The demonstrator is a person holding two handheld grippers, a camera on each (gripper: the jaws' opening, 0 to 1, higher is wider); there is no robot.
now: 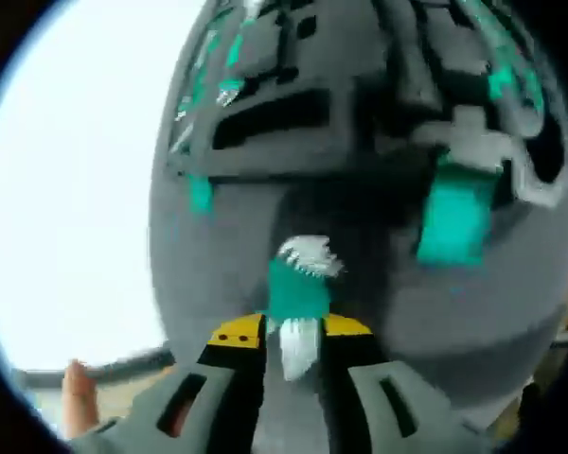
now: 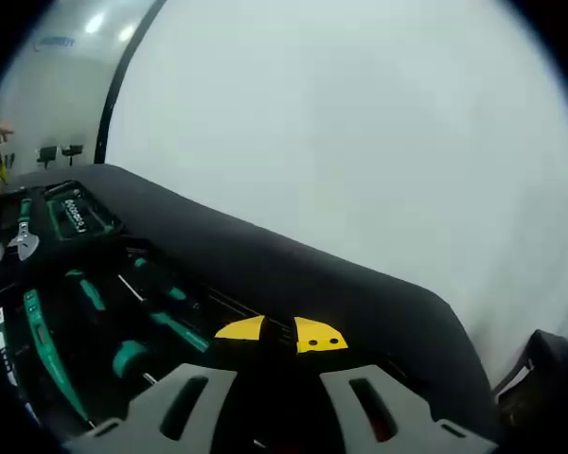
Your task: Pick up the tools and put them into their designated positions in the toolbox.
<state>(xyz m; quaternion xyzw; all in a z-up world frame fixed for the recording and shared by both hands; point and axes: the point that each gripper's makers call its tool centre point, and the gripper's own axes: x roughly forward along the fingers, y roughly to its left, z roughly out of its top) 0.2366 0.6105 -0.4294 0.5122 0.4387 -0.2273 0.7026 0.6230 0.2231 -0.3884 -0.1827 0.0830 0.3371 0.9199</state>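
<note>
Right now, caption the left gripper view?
Left hand-held gripper shut on a teal-handled tool above the grey foam toolbox.

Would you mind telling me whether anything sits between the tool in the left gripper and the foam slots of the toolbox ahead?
Nothing visible does. The left gripper holds a teal-handled tool over the grey foam tray, and bare foam leads to the empty cut-outs beyond.

a plain white wall (image 2: 360, 142) fills most of the room, ceiling lights (image 2: 93, 24) glow far off, and two dark chairs (image 2: 59, 152) stand against it.
</note>
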